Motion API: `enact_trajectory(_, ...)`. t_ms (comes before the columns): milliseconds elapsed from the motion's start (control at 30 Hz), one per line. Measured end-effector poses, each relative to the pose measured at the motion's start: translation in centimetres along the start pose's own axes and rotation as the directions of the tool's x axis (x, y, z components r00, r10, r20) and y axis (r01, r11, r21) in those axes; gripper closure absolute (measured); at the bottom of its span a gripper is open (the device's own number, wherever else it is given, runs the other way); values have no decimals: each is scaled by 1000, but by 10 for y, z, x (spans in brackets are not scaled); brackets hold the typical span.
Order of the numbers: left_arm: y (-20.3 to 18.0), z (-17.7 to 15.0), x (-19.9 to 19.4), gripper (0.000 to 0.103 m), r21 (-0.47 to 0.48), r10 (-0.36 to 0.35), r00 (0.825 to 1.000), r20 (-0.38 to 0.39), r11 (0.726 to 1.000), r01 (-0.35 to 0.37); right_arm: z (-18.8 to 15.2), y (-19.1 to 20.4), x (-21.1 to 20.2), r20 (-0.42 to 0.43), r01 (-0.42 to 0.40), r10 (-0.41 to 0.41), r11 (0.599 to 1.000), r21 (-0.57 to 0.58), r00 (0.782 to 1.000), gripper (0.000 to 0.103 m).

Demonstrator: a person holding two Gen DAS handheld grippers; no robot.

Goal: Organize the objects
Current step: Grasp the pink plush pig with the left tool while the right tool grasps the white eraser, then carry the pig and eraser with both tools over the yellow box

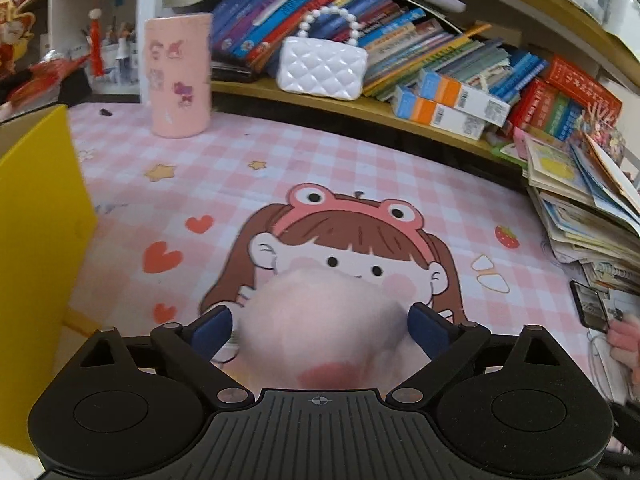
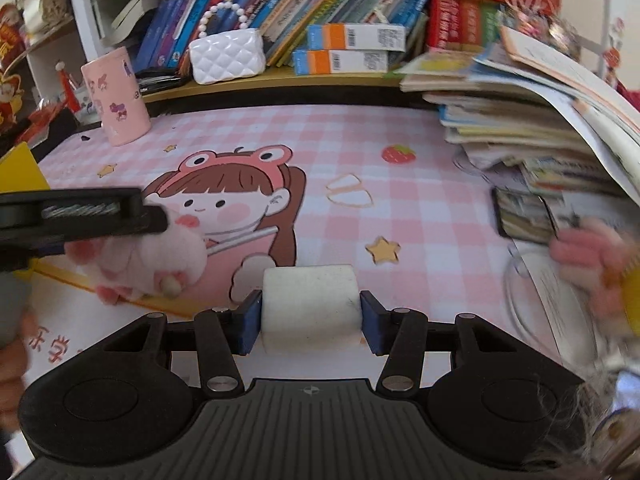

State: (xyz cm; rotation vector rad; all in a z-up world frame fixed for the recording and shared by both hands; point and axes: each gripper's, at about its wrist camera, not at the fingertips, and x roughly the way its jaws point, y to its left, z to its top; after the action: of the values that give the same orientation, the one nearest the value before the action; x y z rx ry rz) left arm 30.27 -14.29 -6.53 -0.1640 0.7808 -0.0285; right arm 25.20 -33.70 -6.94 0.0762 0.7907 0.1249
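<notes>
Both claws grip: left claw (image 1: 320, 330) pink plush (image 1: 324, 320), right claw (image 2: 311, 320) white block (image 2: 310, 304).

It was a child's study desk at home: a pink checkered cartoon-girl desk mat (image 1: 360, 168), a shelf of children's books (image 1: 304, 12), and a toy quilted handbag (image 1: 322, 66).

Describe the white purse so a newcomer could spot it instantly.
Find the wooden shelf running behind the pink checked desk mat, packed with leaning books. The white purse sits at the shelf's front edge, right of the pink cylindrical cup. It alone is glossy, quilted and topped by a pearl-bead handle.
</notes>
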Motion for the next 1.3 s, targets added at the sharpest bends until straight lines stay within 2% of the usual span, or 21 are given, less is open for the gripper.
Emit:
enact_trajectory(167, -6, -2, 9, 7, 16, -24, 1000, 9, 1000, 24, -10, -1, -14, -19, 11, -11, 1000, 27, 1000, 56)
enact_trajectory(233, -4, -3, 8, 11, 19, -38, 999, 14, 999, 38, -13, 0, -19, -21, 12, -12, 1000, 25, 1000, 56)
enact_trajectory(300, 0, -3, 2, 27, 17, -47, 999, 18, 999, 47, -16, 4, -22, -20, 12, -12, 1000, 16, 1000, 56)
enact_trajectory(367, 3, -3, -9, 37, 9, -48, 998, 27, 999, 48, -18, 8, -25, -17, 13, -13, 1000, 11, 1000, 56)
enact_trajectory(400, 4, -3, -15, 39, 11, -47, 998, 32, 999, 47, -18, 10, -27, -16, 13, -13, 1000, 11, 1000, 56)
enact_trajectory(600, 18, -10, -65, 40, 26, -65, 991, 118, 998, 63, -20, 25, -40, 4, 11, -11, 1000, 18, 1000, 56)
enact_trajectory(900, 63, -37, -124, 39, -44, -60, 989, 132, 997, 67, -35, 59, -60, -4, -36, 36, 999, 29, 999, 56)
enact_trajectory(1067, 93, -58, -156, 39, -70, -36, 990, 140, 996, 46, -48, 88, -73, -10, -54, 54, 998, -20, 998, 56)
enact_trajectory(1300, 143, -88, -197, 39, -111, 42, 991, 129, 993, -28, -68, 140, -85, -35, -94, 91, 990, -104, 995, 56)
